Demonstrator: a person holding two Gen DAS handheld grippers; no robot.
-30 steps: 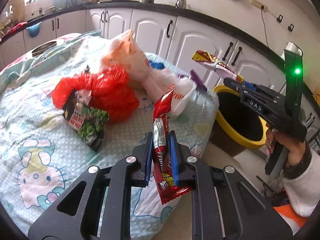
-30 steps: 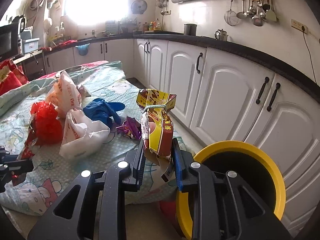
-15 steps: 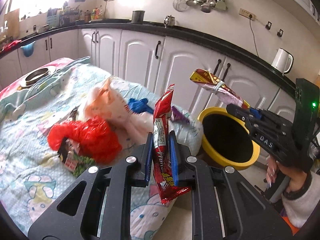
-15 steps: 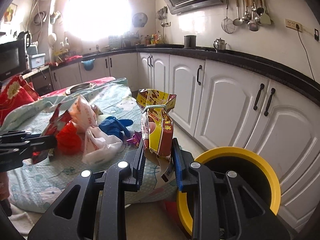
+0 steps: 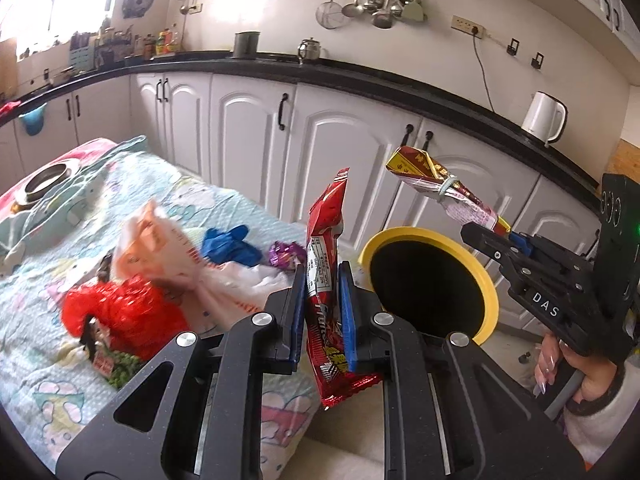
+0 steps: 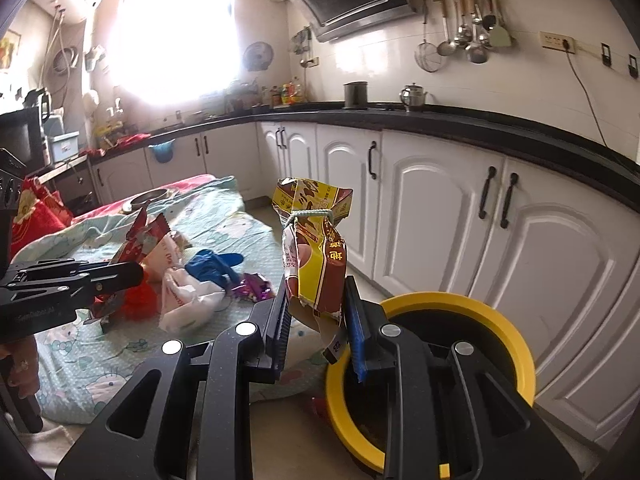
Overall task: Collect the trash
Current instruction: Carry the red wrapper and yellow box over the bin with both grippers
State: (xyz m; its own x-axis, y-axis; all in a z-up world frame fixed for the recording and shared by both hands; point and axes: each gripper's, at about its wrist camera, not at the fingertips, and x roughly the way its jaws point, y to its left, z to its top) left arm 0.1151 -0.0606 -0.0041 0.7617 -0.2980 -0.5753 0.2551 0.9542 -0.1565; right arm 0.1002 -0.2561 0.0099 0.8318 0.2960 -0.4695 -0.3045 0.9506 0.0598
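The left gripper (image 5: 322,312) is clenched on a red wrapper (image 5: 325,264), which stands upright between the blue pads, its top sticking up toward 12 o'clock and its crumpled bottom hanging below them. The right gripper (image 6: 316,316) is clamped on a brown-and-yellow bag (image 6: 316,264) tied near its top with a pale string; the bag rises upright from the pads, with a torn flap drooping underneath. In the left view the right gripper (image 5: 502,236) shows at 3 o'clock, held by a hand (image 5: 576,368) in a white sleeve, the bag (image 5: 436,188) slanting up toward 10 o'clock from its tips, above the far rim of the bin. The yellow bin (image 5: 486,280) with its black inside sits on the floor just beside the table's edge, in front of the white cabinets (image 5: 248,128); in the right view the bin (image 6: 516,344) lies at 4 o'clock, partly behind the right finger. More trash lies on the cartoon-print cloth (image 5: 36,312): a red bag (image 5: 132,312), a white-and-orange bag (image 5: 160,240) touching it, a blue glove (image 5: 230,244), a purple wrapper (image 5: 286,254) near the glove, and a green pea packet (image 5: 120,372) at the red bag's lower edge. A white kettle (image 5: 544,116) stands on the black counter at 2 o'clock.
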